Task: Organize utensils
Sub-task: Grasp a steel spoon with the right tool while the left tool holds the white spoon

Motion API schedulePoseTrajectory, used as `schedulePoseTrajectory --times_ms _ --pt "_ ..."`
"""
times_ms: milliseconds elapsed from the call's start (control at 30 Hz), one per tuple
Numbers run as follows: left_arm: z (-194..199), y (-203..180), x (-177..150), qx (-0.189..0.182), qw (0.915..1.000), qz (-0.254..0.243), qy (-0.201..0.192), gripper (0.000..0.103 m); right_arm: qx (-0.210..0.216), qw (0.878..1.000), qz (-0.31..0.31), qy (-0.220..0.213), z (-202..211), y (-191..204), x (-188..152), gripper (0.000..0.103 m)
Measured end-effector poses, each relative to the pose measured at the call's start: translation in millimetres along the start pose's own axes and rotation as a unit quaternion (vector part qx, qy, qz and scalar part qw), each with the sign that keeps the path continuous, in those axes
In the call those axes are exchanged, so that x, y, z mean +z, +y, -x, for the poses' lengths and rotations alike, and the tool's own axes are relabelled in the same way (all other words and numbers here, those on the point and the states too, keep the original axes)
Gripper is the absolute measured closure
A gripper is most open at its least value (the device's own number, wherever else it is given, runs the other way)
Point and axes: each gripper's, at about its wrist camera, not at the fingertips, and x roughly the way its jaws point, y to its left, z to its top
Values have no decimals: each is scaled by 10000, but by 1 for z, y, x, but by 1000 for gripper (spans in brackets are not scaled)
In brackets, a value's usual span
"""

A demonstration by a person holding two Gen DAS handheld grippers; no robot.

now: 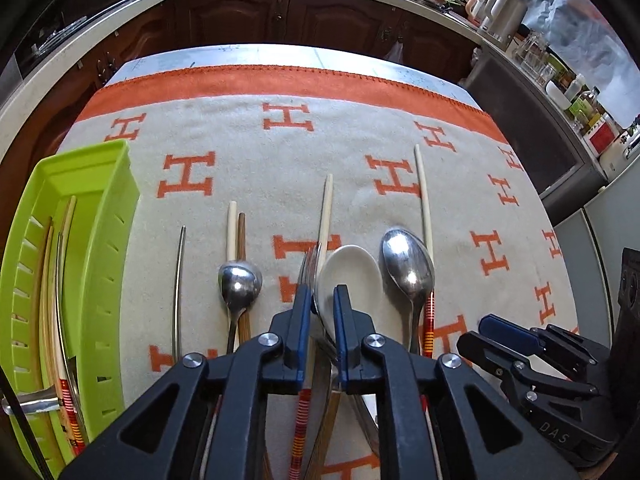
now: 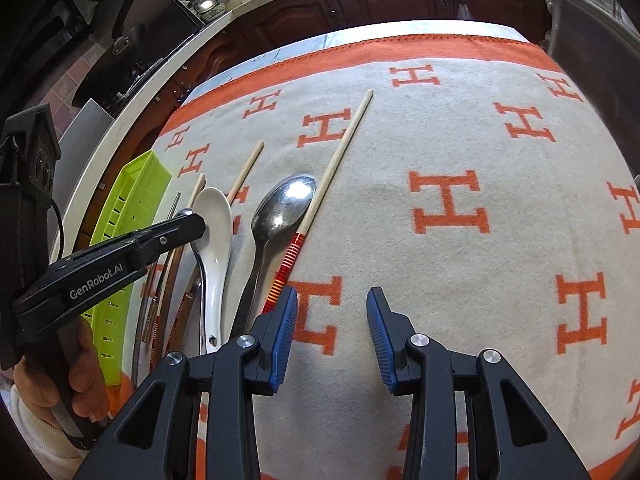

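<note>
Several utensils lie in a row on the cloth: a metal chopstick (image 1: pixel 179 280), a small metal spoon (image 1: pixel 240 280), a fork (image 1: pixel 310 264), a white ceramic spoon (image 1: pixel 352 272) (image 2: pixel 216 216), a large metal spoon (image 1: pixel 408 264) (image 2: pixel 286 204) and a red-striped chopstick (image 1: pixel 423 200) (image 2: pixel 340 148). My left gripper (image 1: pixel 323 292) (image 2: pixel 192 224) hangs over the fork and the white spoon's rim. Its jaws stand a narrow gap apart and I see nothing pressed between them. My right gripper (image 2: pixel 332 320) (image 1: pixel 508 336) is open over bare cloth to the right of the row. The green tray (image 1: pixel 108 208) (image 2: pixel 136 184) holds several chopsticks.
A beige cloth (image 2: pixel 460 128) with orange H marks covers the table. Dark cabinets (image 1: pixel 280 16) and a counter run behind it, with bottles and jars (image 1: pixel 580 100) at the right. A person's hand (image 2: pixel 80 360) holds the left gripper's handle.
</note>
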Motion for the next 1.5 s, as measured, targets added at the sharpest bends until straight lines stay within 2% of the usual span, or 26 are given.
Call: schedulePoseTrajectory --times_ms 167,400,633,700,867,967,1067,1200,1267,1300,1500 --pt "6 5 -10 -126 9997 186 138 85 183 9998 32 -36 1 7 0 66" --pt "-2 9 -22 -238 9989 288 297 83 405 9991 71 -98 -5 18 6 66" --pt "-3 8 -21 -260 9991 248 230 83 333 9989 181 -273 -12 28 14 66" --pt "-4 9 -21 -285 9990 266 197 85 255 9987 228 -380 -10 30 15 66" --pt "-4 10 -19 -301 9992 247 72 92 362 9983 252 -377 -14 30 16 67" --pt "-4 12 -17 -343 9990 269 3 92 346 9986 231 -315 -25 29 19 69" --pt "-6 11 -15 -349 9990 290 -24 92 281 9979 324 -481 -30 32 23 71" --pt "-7 10 -12 -360 9988 329 -41 92 287 9965 463 -637 -33 38 24 83" --pt "-8 12 -11 -410 9983 414 -22 92 326 9956 480 -730 -29 38 23 97" --pt "-8 13 -12 -434 9981 446 -11 92 287 9960 422 -740 -27 36 23 100" --pt "-5 17 -15 -412 9978 520 -1 93 170 9965 121 -809 -18 12 21 100"
